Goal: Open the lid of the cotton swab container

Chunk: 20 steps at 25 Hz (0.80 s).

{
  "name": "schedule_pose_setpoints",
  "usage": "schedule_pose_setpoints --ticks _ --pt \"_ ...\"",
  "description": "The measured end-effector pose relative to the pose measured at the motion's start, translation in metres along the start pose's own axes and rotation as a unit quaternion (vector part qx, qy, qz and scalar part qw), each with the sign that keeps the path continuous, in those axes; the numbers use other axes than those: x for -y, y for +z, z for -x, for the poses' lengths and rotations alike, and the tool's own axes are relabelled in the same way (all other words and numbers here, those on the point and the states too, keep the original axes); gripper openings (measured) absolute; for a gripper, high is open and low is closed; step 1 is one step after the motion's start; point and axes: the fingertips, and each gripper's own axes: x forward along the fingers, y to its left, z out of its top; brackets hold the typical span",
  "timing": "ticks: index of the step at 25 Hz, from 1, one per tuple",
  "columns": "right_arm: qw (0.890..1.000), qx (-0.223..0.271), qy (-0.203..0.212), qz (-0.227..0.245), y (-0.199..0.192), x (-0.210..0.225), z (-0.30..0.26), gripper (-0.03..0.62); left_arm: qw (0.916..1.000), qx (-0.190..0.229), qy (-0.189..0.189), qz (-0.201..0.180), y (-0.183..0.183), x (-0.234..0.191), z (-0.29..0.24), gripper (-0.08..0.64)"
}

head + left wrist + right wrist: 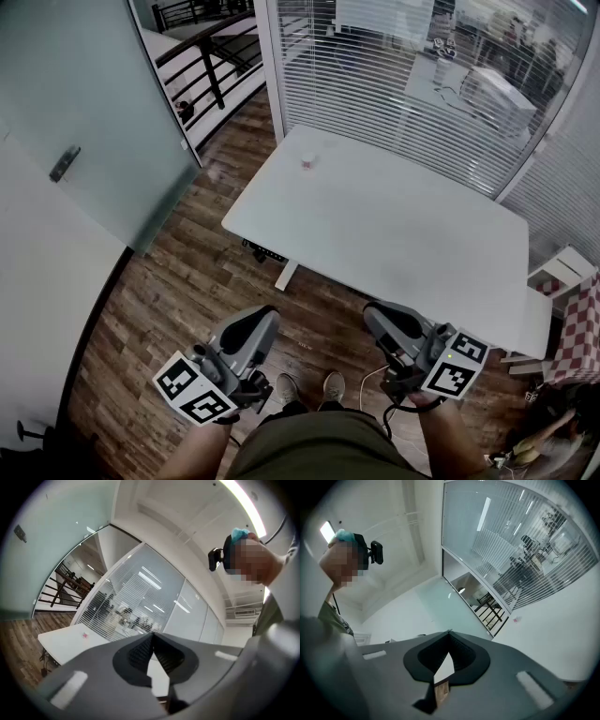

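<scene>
White table (394, 225) holds the swab container (308, 161), well away; your left gripper (265, 319) and right gripper (377, 317) sit closed, empty. Looks like nothing started.

Head view steeply down over table (394, 225); both gripper views (low, farther back) face same table.

Office interior. A white bench (394, 225) stands on a wood-plank floor (187, 281) beside glass partition walls hung with horizontal blinds (375, 75); cluttered desks (497, 89) show through the slats. Frosted glass door (84, 103) and black stair railing (202, 56) at one side.
</scene>
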Motion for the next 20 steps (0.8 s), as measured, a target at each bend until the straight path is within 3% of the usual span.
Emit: schedule_pose_setpoints --ticks 10,20 --pt "1.000 -0.010 0.009 0.002 0.002 0.012 0.015 0.009 0.9999 0.006 0.013 0.001 -0.016 0.007 -0.012 0.008" --pt "1.000 0.004 0.017 -0.019 0.016 0.038 0.040 0.009 0.9982 0.016 0.049 -0.030 -0.009 0.019 -0.010 0.008"
